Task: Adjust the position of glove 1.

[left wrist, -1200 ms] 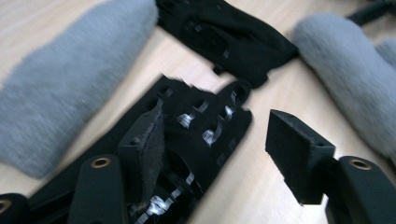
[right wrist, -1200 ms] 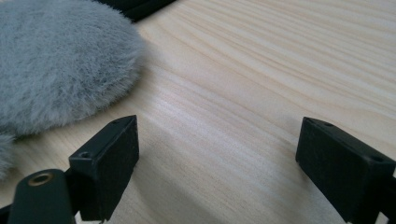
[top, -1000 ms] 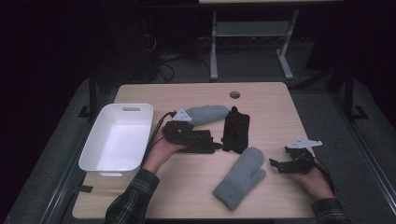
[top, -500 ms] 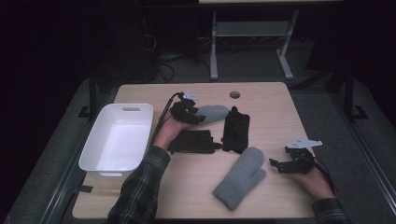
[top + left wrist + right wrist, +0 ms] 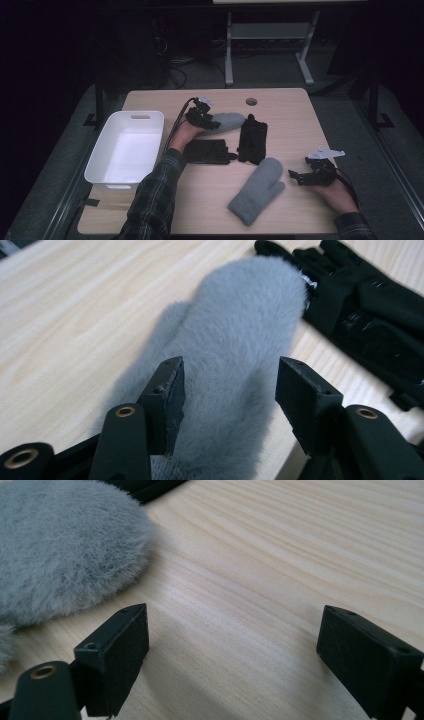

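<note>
The left gripper (image 5: 212,121) hangs over the far grey fluffy mitten (image 5: 227,121), which lies flat on the pale wooden desk (image 5: 290,110) just beyond the black glove nearer the person (image 5: 207,151) and beside the other black glove (image 5: 252,140). In the left gripper view its jaws have just been closing and now straddle the mitten (image 5: 235,365) at a middling width, one pad touching the pile on one side, the other standing a little off, so nothing is clamped yet. The mitten looks light, soft and limp: it will probably fold and droop when lifted, and the long fur may compress a good deal before the pads bite. A pinch across the narrower body near the cuff end, taking both layers of fabric, seems the safest hold; gripping fur alone could let it slide out. The white plastic bin (image 5: 107,150) stands at the left edge of the desk, well apart from the mitten, and is the likely place for it. The right gripper (image 5: 300,176) rests low over bare wood with its jaws wide and empty, just beside the second grey mitten (image 5: 257,190), whose fuzzy edge shows in the right gripper view (image 5: 65,555).
</note>
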Demonstrator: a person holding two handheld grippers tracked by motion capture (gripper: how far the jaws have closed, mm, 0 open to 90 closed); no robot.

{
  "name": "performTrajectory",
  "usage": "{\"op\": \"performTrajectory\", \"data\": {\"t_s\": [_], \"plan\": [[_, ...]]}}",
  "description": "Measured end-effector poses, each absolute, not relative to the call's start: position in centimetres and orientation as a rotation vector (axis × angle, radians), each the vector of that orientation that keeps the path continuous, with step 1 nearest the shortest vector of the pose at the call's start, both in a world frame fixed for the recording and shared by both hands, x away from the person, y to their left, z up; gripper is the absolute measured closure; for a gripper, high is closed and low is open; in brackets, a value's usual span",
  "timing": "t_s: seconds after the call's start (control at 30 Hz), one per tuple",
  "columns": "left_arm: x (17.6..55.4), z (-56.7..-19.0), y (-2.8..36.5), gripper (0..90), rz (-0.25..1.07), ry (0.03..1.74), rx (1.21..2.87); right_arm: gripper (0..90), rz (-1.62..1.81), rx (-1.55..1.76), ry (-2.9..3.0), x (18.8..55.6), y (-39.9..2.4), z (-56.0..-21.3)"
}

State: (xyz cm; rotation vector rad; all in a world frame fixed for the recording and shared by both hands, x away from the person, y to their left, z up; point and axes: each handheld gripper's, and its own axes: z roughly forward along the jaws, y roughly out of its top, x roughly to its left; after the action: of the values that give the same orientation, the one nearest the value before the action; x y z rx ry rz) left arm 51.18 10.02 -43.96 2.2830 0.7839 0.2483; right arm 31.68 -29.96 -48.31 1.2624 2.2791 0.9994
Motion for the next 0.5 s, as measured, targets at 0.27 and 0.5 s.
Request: {"op": "performTrajectory", "data": {"t_s": [0.27,0.5], "plan": [[51.50,-45.03,9.85,77.7,0.263,0.762,2.339,13.2,1.000,1.262,2.279,31.67,-29.96,-48.31],[51.57,-44.11,10.11,85.9,0.290,0.803,2.299,13.2,1.000,1.263,2.279,31.67,-29.96,-48.31]]}}
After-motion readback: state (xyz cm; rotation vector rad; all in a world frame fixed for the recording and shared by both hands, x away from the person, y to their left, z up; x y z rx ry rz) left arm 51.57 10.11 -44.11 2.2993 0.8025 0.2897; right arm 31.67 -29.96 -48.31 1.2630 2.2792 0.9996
